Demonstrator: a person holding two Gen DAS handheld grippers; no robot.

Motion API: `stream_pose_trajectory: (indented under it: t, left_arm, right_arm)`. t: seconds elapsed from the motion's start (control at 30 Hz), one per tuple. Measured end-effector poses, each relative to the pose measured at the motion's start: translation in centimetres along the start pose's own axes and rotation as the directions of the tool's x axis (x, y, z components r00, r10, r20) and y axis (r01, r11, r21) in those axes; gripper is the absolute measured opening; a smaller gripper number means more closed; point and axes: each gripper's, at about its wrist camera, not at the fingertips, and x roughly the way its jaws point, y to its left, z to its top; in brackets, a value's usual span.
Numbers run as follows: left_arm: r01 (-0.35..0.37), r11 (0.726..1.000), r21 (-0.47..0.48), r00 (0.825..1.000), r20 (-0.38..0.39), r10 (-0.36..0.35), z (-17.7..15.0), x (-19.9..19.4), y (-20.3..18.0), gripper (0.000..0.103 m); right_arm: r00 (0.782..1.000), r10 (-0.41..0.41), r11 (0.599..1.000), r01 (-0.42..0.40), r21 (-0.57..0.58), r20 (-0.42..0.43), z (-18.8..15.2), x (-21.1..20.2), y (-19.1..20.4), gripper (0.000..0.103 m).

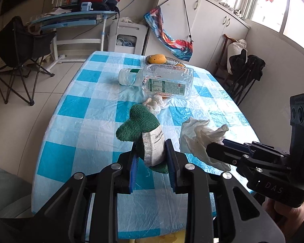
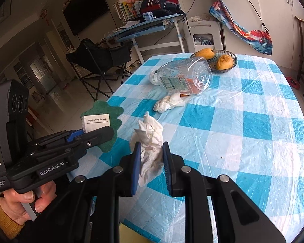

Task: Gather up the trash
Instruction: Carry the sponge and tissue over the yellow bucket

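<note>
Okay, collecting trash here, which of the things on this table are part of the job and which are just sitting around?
Part of the job:
- crumpled tissue, held in the right gripper
- green cloth with a label, held in the left gripper
- second tissue wad on the table
- empty plastic bottle, lying on its side

Just lying about:
- fruit bowl with two mangoes
- checked tablecloth

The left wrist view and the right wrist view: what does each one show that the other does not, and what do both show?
Only the left wrist view shows the right gripper from the side. Only the right wrist view shows the wall television, the printed face of the green cloth's label and both fruits in the bowl. Both show the checked table, the lying plastic bottle, the small crumpled tissue, the left gripper shut on the green cloth and the right one shut on a white tissue.
</note>
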Motion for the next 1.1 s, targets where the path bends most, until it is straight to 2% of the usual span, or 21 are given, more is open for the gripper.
stream_pose_trajectory:
  t: [0.43,1.1]
  left_arm:
    - [-0.032,0.998,0.055,0.999,0.027,0.031,-1.2,-1.9,-0.9,0.024]
    - [-0.029,0.997,0.069,0.999,0.017,0.028,-3.6,-3.5,-1.5,0.024]
  right_arm:
    - [1.0,0.007,0.997,-0.007,0.071,0.01,-2.3,-1.3,-0.2,0.022]
    - [0.999,0.042,0.987,-0.042,0.155,0.002,-5.7,-3.1,0.4,0.022]
